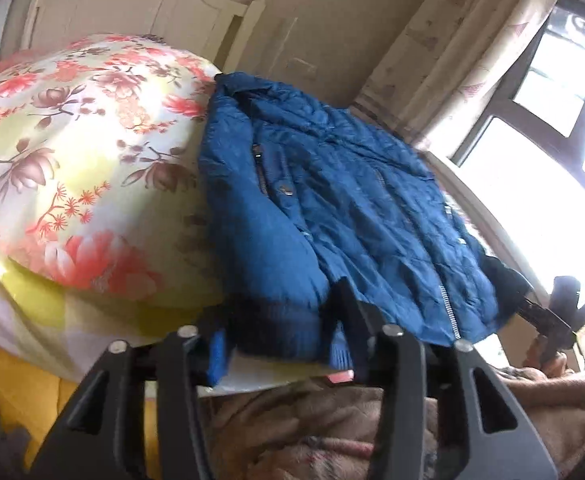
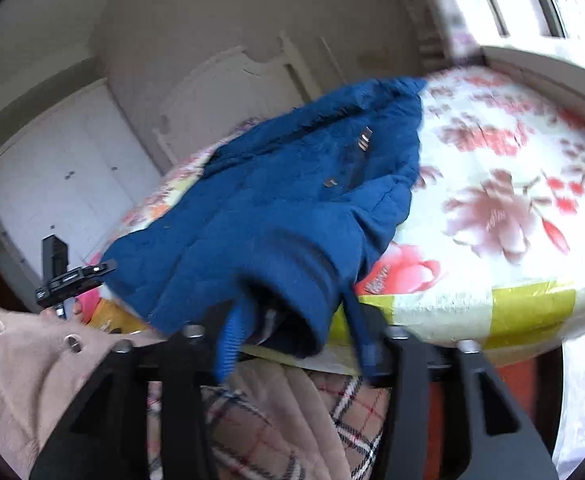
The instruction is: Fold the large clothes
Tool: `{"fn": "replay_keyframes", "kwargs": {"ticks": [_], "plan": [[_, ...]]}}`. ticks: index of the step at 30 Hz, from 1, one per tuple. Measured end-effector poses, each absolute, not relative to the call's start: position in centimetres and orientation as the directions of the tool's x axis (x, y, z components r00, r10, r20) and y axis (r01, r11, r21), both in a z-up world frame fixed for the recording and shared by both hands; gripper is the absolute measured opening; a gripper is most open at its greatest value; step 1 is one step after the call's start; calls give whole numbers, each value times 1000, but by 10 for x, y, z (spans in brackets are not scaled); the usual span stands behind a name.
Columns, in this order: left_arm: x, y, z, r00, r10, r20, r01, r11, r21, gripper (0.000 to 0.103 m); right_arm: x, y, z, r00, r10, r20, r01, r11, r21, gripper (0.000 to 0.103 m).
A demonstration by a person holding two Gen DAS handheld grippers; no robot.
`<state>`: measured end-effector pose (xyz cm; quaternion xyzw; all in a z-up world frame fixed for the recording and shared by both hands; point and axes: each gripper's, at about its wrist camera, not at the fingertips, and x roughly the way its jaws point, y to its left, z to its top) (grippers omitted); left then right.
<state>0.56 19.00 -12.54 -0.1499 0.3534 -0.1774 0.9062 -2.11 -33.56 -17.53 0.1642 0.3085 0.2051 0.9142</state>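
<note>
The left hand-held gripper point(image 1: 288, 344) has its jaws apart around the blue jacket's point(image 1: 332, 200) left hem corner; the right hand-held gripper point(image 2: 296, 344) likewise straddles the right cuff. The jacket lies on the bed point(image 2: 512, 208), running lengthwise away from both.

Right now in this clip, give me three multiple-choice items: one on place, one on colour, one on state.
1. Where does the jacket lie?
A. on the floral bedcover
B. on a hanger
C. on the floor

2. What colour is the jacket?
A. red
B. blue
C. grey

3. How is the left gripper?
A. open, its fingers either side of the sleeve cuff
B. shut on a pillow
C. out of view

Answers: 1 A, it rests on the flowered cover; 2 B, its quilted shell is blue; 3 A, its fingers stand apart around the ribbed cuff.
</note>
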Motion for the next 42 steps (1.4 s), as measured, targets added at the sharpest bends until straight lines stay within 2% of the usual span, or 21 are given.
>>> {"fn": "replay_keyframes", "kwargs": {"ticks": [1, 2, 9, 13, 14, 15, 16, 19, 22, 26, 28, 30, 33, 34, 35, 36, 37, 38, 39, 41, 42], "plan": [[8, 190, -127, 691, -420, -589, 208, 895, -395, 62, -17, -333, -178, 723, 458, -517, -252, 872, 420, 52], [12, 189, -129, 691, -417, -590, 202, 896, -396, 64, -15, -332, -180, 728, 448, -519, -243, 876, 415, 53], [28, 183, -135, 689, -408, -600, 203, 902, -381, 69, -7, -330, -184, 750, 456, -480, -232, 860, 454, 53], [29, 176, -135, 701, -383, -601, 222, 919, -326, 70, -1, -324, -185, 765, 439, -472, -231, 871, 434, 52], [28, 173, -135, 707, -353, -613, 210, 932, -294, 49, -1, -323, -184, 770, 425, -476, -225, 879, 421, 48], [28, 173, -136, 693, -373, -617, 229, 925, -302, 39, -2, -322, -184, 773, 415, -480, -221, 885, 409, 34], [26, 174, -135, 684, -409, -604, 249, 909, -333, 28, -4, -321, -184, 777, 414, -474, -227, 887, 402, 26], [10, 184, -112, 726, -464, -508, 286, 875, -390, 23, -19, -322, -167, 797, 455, -397, -286, 864, 415, 17], [-13, 211, -61, 760, -560, -329, 351, 780, -517, 22, -50, -323, -118, 816, 535, -217, -420, 808, 414, 17], [-51, 243, 5, 763, -638, -108, 489, 678, -549, 24, -92, -317, -45, 795, 605, -43, -570, 769, 289, 17], [-54, 255, 22, 740, -671, -48, 527, 624, -577, 30, -97, -313, -22, 793, 610, -7, -588, 767, 256, 17], [-39, 260, 33, 742, -668, -56, 501, 608, -615, 34, -77, -307, -5, 799, 601, -18, -573, 770, 279, 17], [19, 253, 30, 744, -658, -119, 415, 594, -690, 37, -14, -295, 4, 835, 540, -108, -485, 815, 318, 17], [37, 253, 29, 746, -654, -128, 396, 589, -704, 41, 9, -293, 3, 846, 516, -135, -448, 825, 345, 17], [65, 251, 24, 754, -641, -145, 362, 589, -723, 49, 46, -297, -3, 851, 496, -173, -397, 823, 406, 17], [92, 250, 17, 765, -621, -174, 319, 599, -735, 56, 67, -299, -9, 848, 490, -201, -367, 817, 444, 19], [120, 249, 10, 777, -591, -214, 269, 620, -737, 78, 101, -302, -19, 835, 490, -248, -329, 808, 490, 24], [138, 249, 4, 786, -568, -245, 231, 637, -735, 91, 120, -303, -28, 823, 493, -284, -303, 802, 514, 27], [166, 253, -7, 807, -503, -310, 142, 675, -724, 92, 148, -306, -41, 802, 489, -344, -252, 798, 547, 35], [201, 269, -28, 811, -421, -405, 2, 695, -719, 91, 181, -317, -66, 774, 487, -406, -164, 773, 613, 57], [209, 277, -37, 807, -421, -415, -25, 676, -736, 91, 187, -321, -73, 770, 495, -403, -154, 757, 635, 75]]}}
